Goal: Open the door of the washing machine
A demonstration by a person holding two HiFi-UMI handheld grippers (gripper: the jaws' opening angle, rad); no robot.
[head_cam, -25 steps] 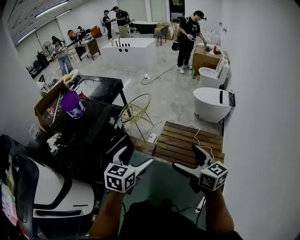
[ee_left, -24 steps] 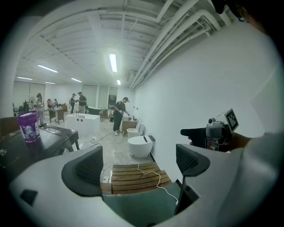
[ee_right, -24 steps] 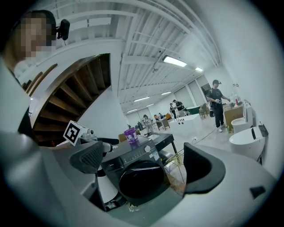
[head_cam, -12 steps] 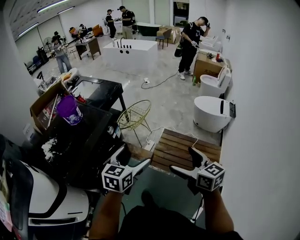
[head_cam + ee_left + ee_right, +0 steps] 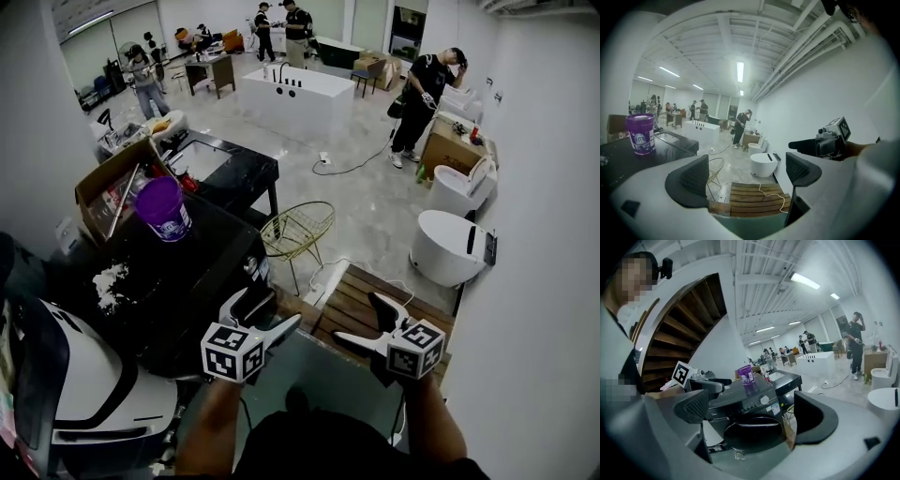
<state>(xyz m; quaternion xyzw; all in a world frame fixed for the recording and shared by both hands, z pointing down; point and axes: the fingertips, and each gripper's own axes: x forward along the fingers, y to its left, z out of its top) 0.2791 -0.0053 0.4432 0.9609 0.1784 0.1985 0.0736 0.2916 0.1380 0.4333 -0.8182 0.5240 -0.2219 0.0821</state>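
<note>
The black washing machine (image 5: pixel 159 277) stands at my left in the head view. Its round dark door (image 5: pixel 752 433) faces the right gripper view and looks closed, below a panel with a silver knob (image 5: pixel 764 399). On its top stands a purple bucket (image 5: pixel 164 208). My left gripper (image 5: pixel 265 312) hovers open just off the machine's front corner, holding nothing. My right gripper (image 5: pixel 361 322) is open and empty too, a short way right of the left one, with its jaws aimed at the door from a distance (image 5: pixel 754 414). The left gripper view looks away from the machine, with the open left gripper (image 5: pixel 746 176) over the floor.
A white appliance (image 5: pixel 103 394) sits by the machine's near side and a cardboard box (image 5: pixel 108 183) behind it. A yellow wire chair (image 5: pixel 300 230), a wooden slat platform (image 5: pixel 375 300) and a white toilet (image 5: pixel 455 248) lie ahead. A white wall (image 5: pixel 534 281) runs close on the right. Several people stand far back.
The head view has swung left and up, so the machine and bucket sit further right in the frame. Both grippers stay open at about the same place.
</note>
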